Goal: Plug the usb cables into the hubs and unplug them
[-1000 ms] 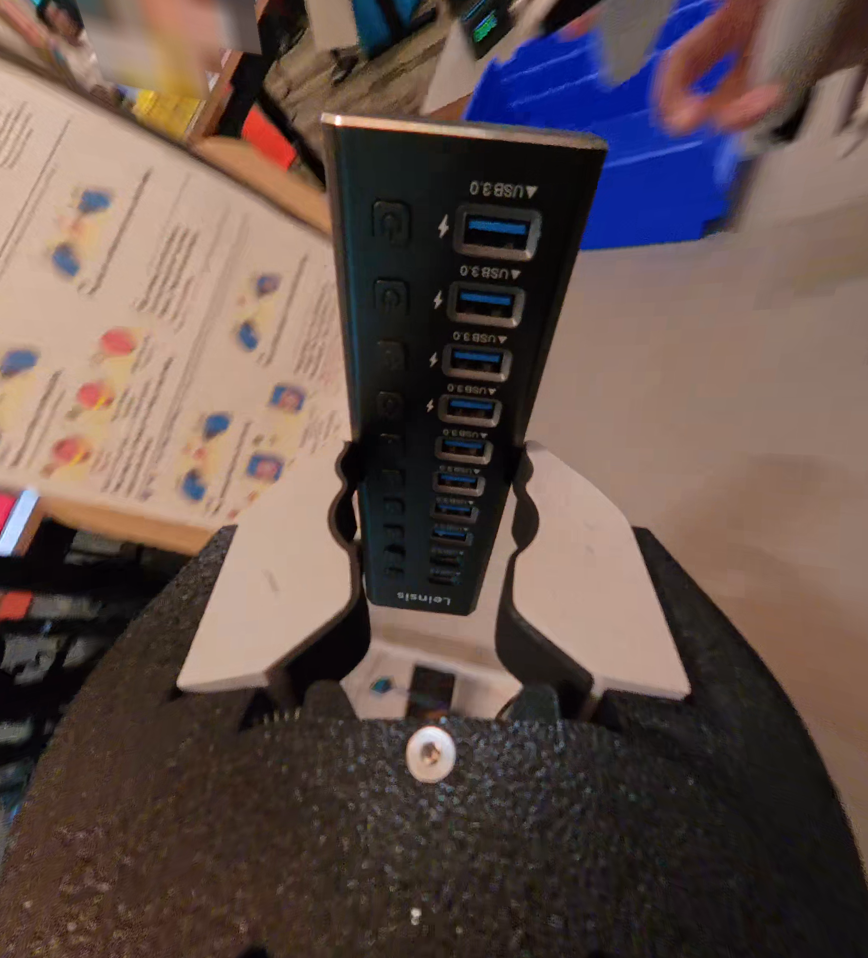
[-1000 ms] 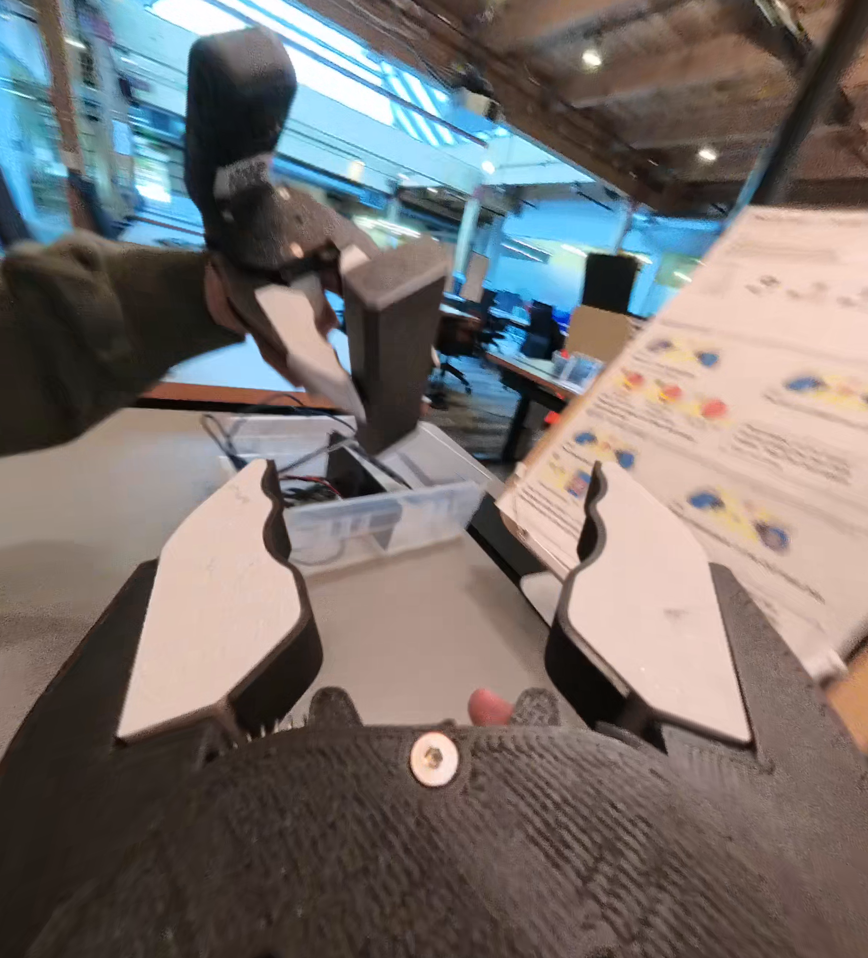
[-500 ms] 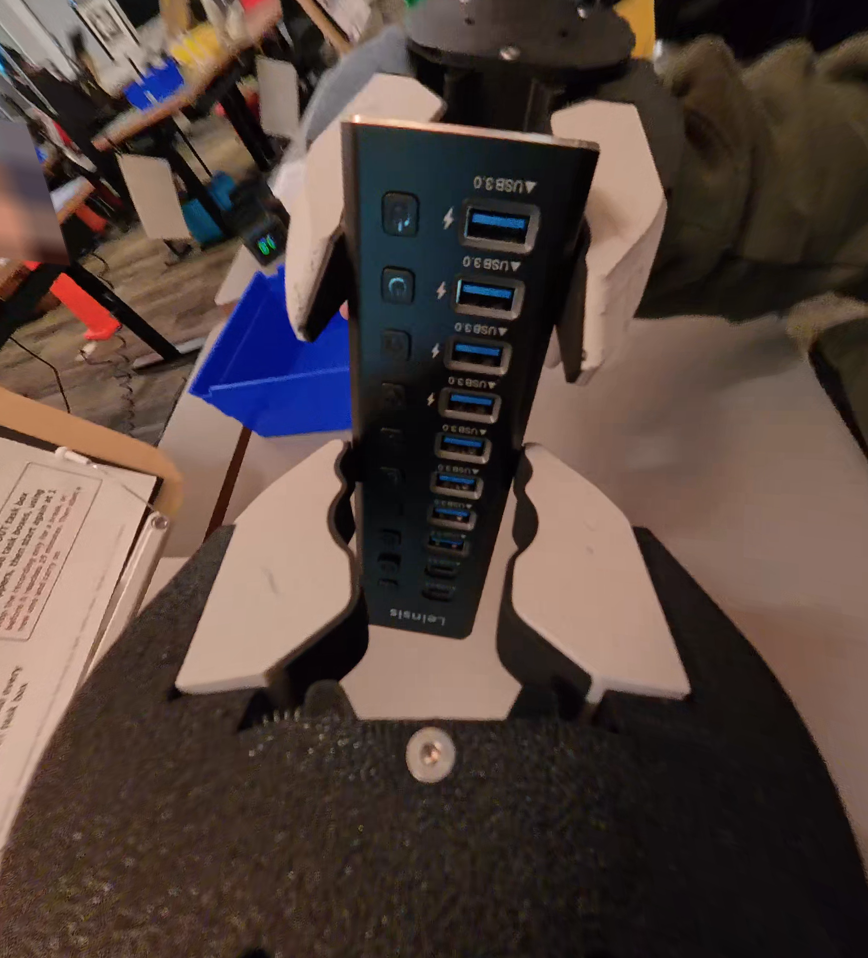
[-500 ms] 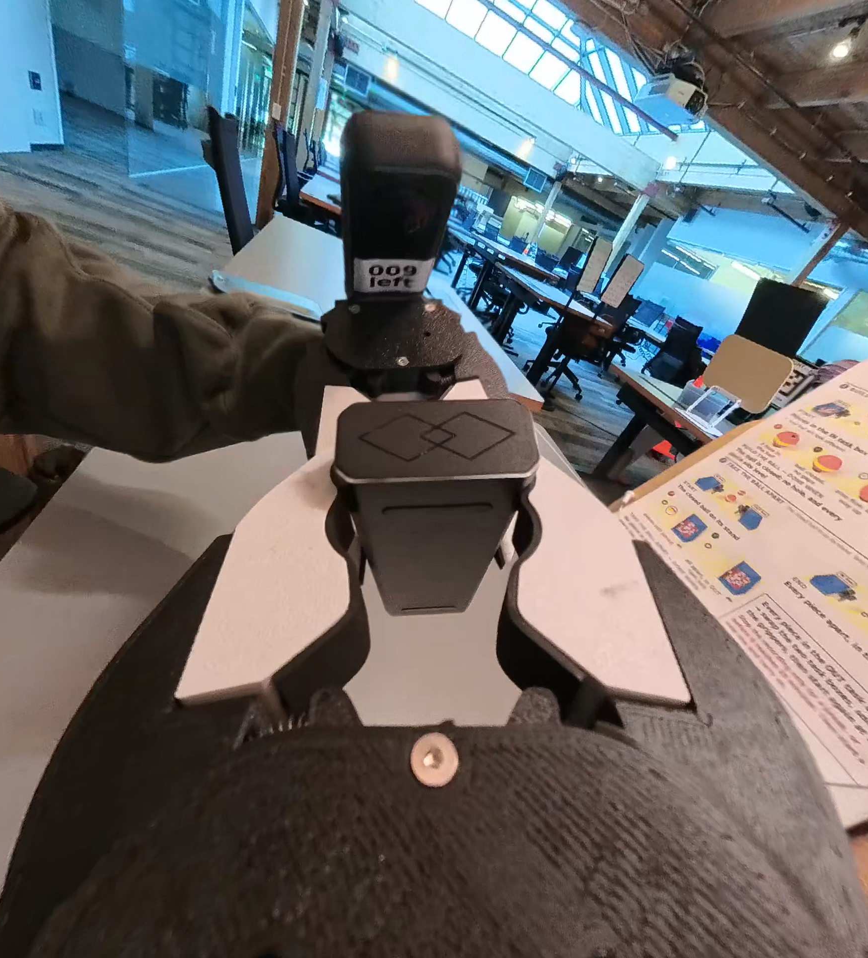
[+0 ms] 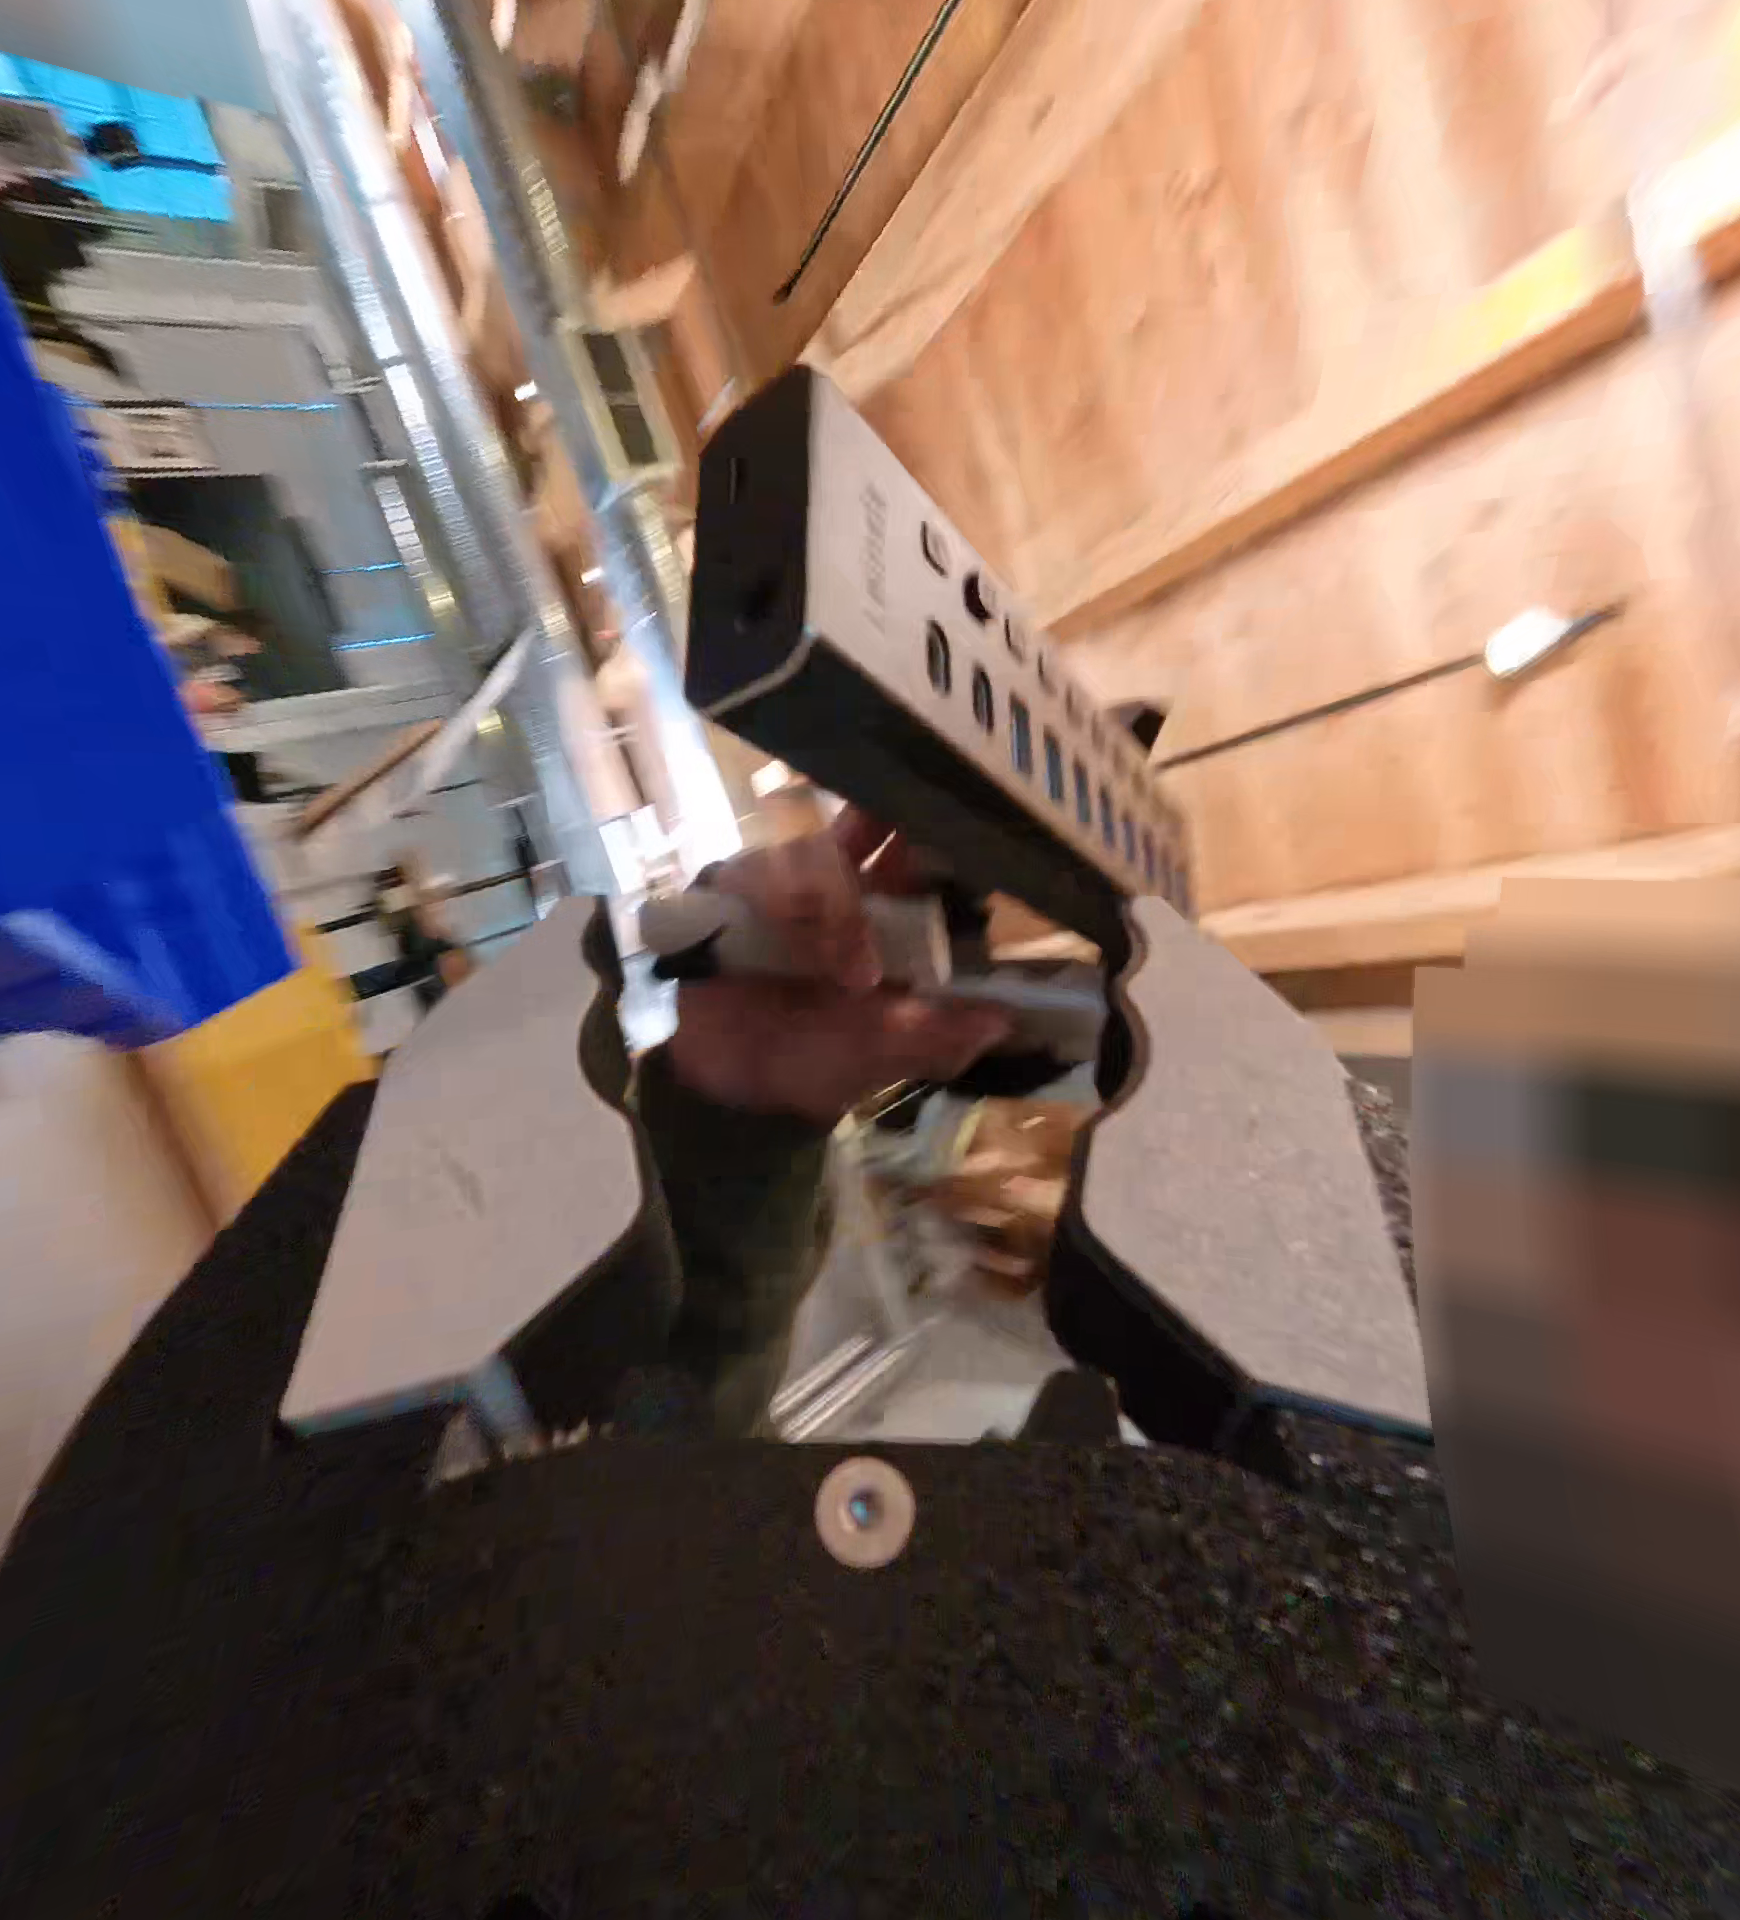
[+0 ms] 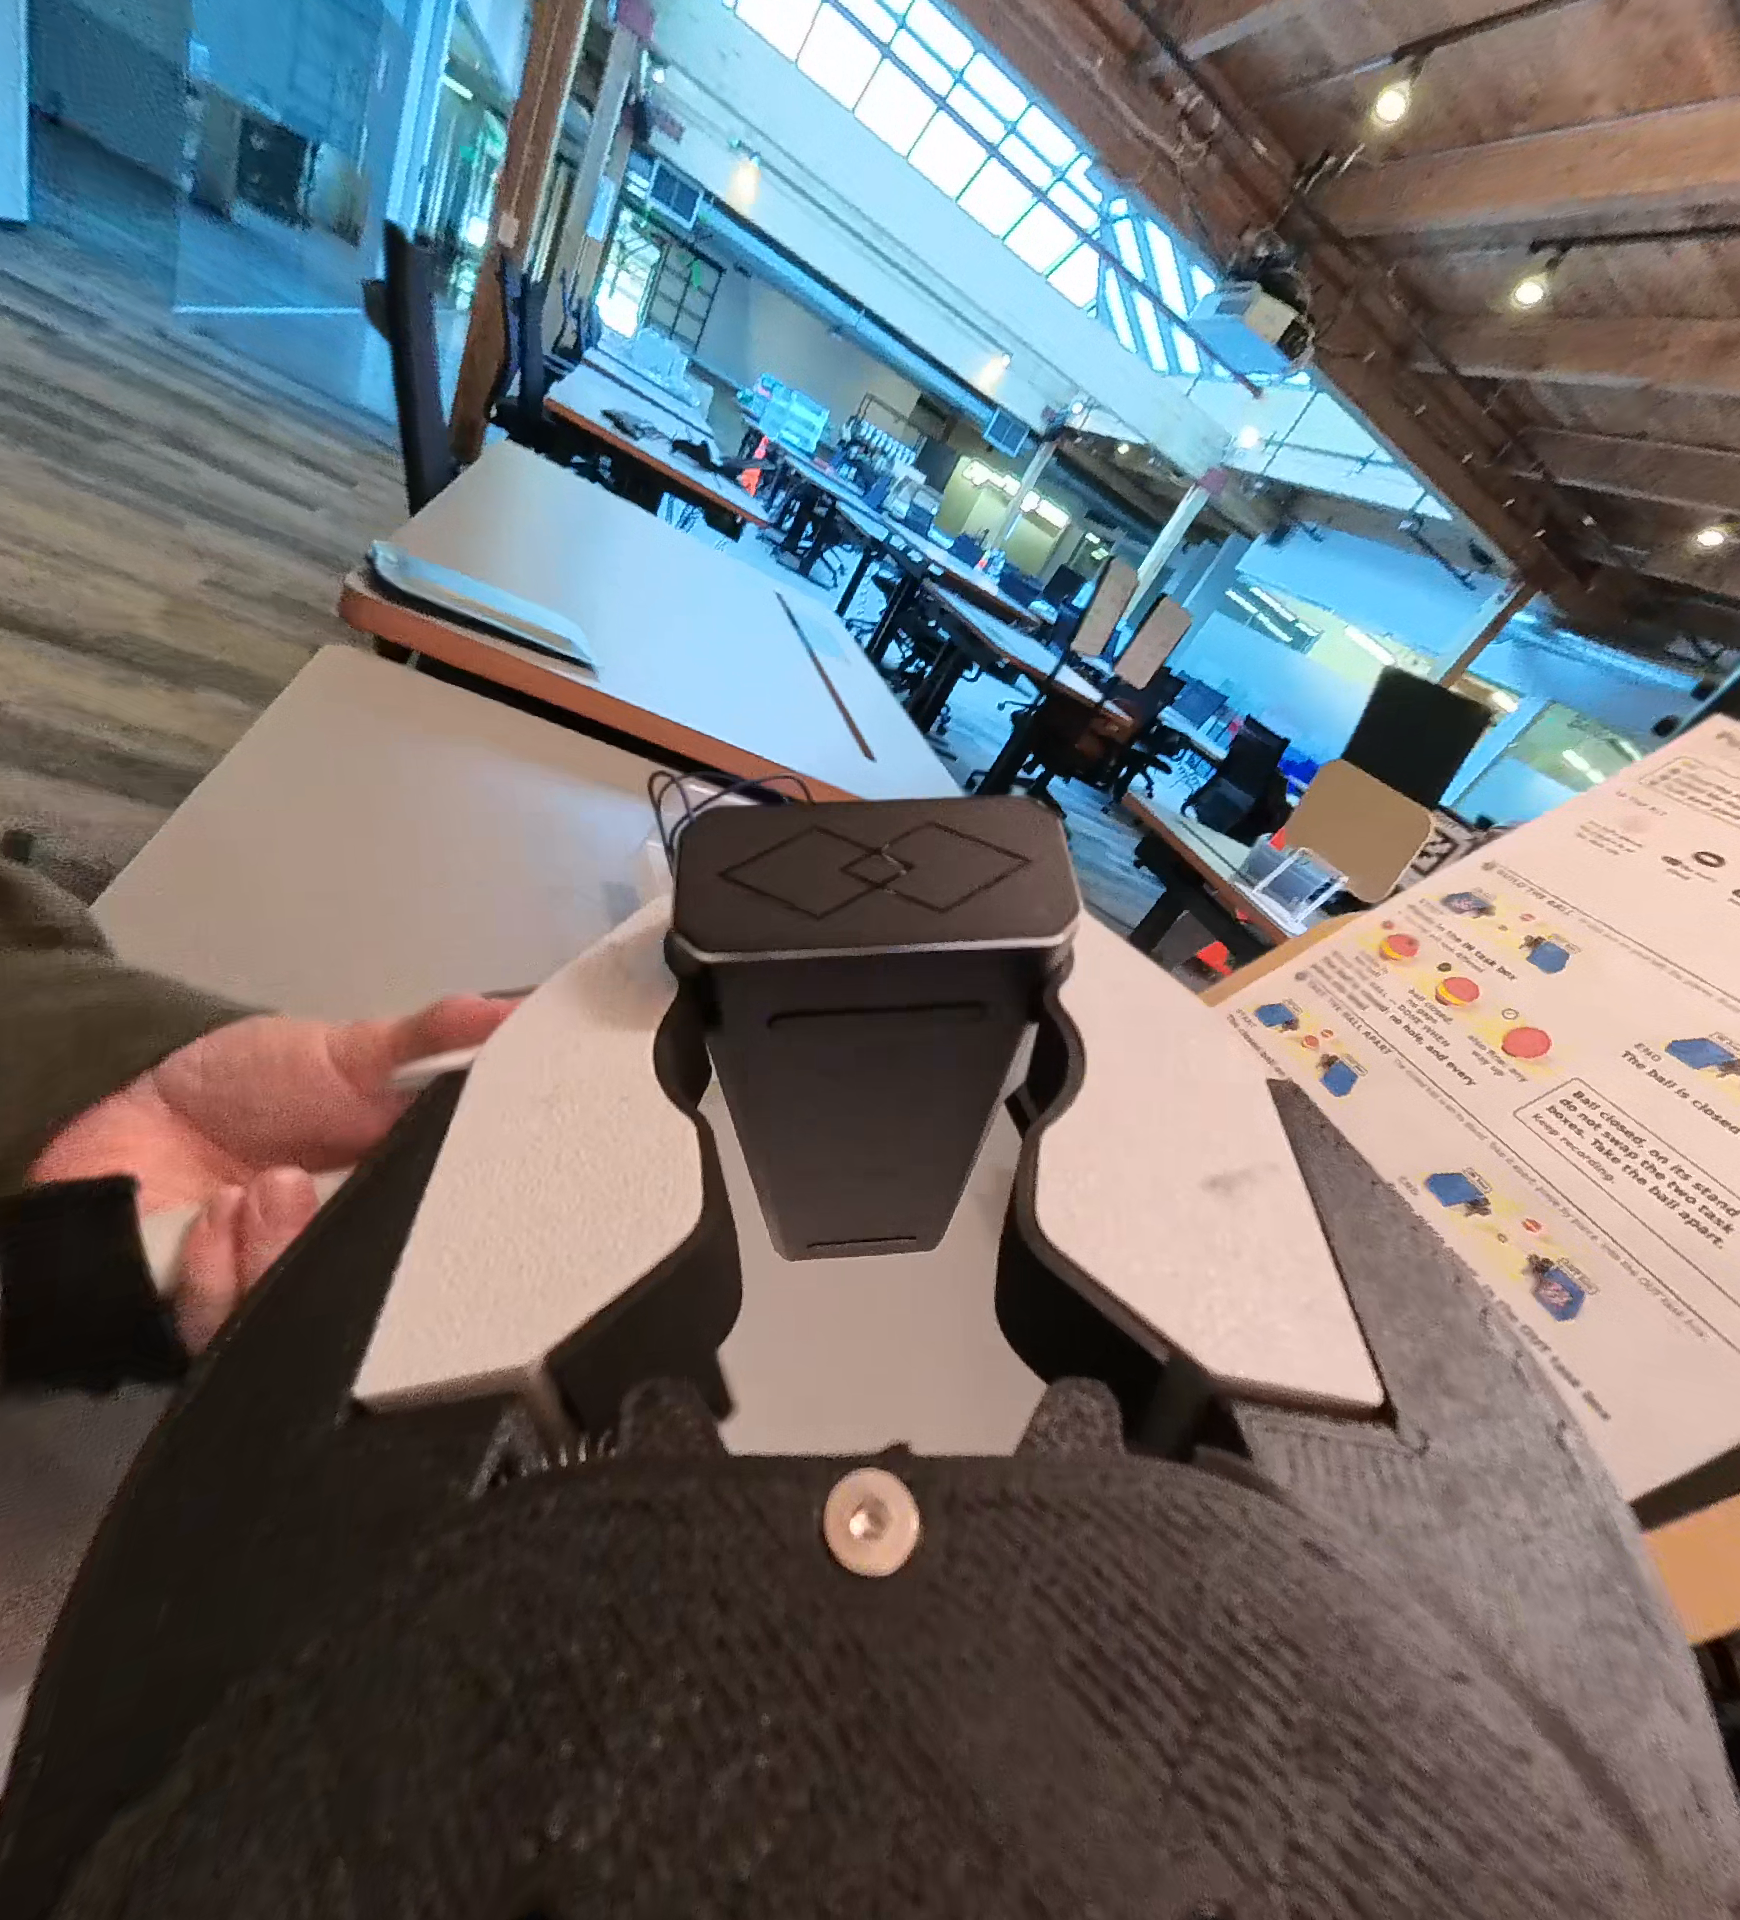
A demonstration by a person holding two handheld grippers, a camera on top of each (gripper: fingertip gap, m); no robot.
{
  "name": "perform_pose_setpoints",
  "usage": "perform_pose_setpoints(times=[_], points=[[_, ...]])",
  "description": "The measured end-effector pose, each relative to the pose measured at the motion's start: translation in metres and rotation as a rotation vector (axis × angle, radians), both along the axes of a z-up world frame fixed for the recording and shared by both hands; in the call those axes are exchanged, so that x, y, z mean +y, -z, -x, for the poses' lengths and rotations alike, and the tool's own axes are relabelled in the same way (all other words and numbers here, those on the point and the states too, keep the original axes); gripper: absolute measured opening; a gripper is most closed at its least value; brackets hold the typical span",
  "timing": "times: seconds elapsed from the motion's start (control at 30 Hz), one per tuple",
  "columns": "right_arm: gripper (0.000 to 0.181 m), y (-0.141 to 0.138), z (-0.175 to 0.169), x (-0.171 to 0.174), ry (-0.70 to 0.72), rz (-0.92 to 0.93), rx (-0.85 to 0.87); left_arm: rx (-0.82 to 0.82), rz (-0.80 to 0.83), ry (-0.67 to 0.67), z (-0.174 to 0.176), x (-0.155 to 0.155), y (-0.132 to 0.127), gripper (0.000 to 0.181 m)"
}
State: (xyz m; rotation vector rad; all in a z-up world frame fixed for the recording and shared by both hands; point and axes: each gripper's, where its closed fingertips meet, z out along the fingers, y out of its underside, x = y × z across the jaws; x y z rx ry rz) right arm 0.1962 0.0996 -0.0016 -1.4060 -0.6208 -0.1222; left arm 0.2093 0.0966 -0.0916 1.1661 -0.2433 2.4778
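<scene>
Two grippers are in my hands. My right gripper (image 6: 871, 1049) is squeezed tight on the black hub (image 6: 871, 997), which stands up between its white fingers (image 6: 554, 1174). My left gripper (image 5: 861, 997) is spread wide with nothing in it. In the left wrist view the hub (image 5: 907, 665) floats farther off, tilted, its row of ports facing up and right. A blue bin (image 5: 45, 675) is at the far left. A printed sheet (image 6: 1614, 1049) lies to the right, and a white table (image 6: 398, 831) sits beyond the hub.
</scene>
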Motion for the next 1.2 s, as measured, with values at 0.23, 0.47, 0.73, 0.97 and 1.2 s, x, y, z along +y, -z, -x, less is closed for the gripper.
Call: perform_pose_setpoints(times=[0.23,0.47,0.73,0.97,1.2], points=[[0.061,0.028,0.003,-0.012,0.166,-0.04,0.062,-0.101,0.154,-0.007,-0.018,-0.004,-0.022,0.046],[0.059,0.059,-0.015,-0.038,0.285,0.141,0.104,-0.211,-0.183,-0.098,-0.016,0.001,-0.042,0.03],[0.061,0.067,-0.021,-0.05,0.078,0.329,0.678,-0.483,-1.168,-0.023,-0.007,-0.006,-0.064,0.028],[0.029,0.085,-0.001,-0.013,0.055,0.267,0.63,-0.617,-1.425,0.121,0.002,-0.024,-0.065,0.028],[0.028,0.089,-0.023,-0.013,0.328,0.049,0.454,-0.457,-1.484,-0.012,-0.013,-0.012,-0.058,0.042]])
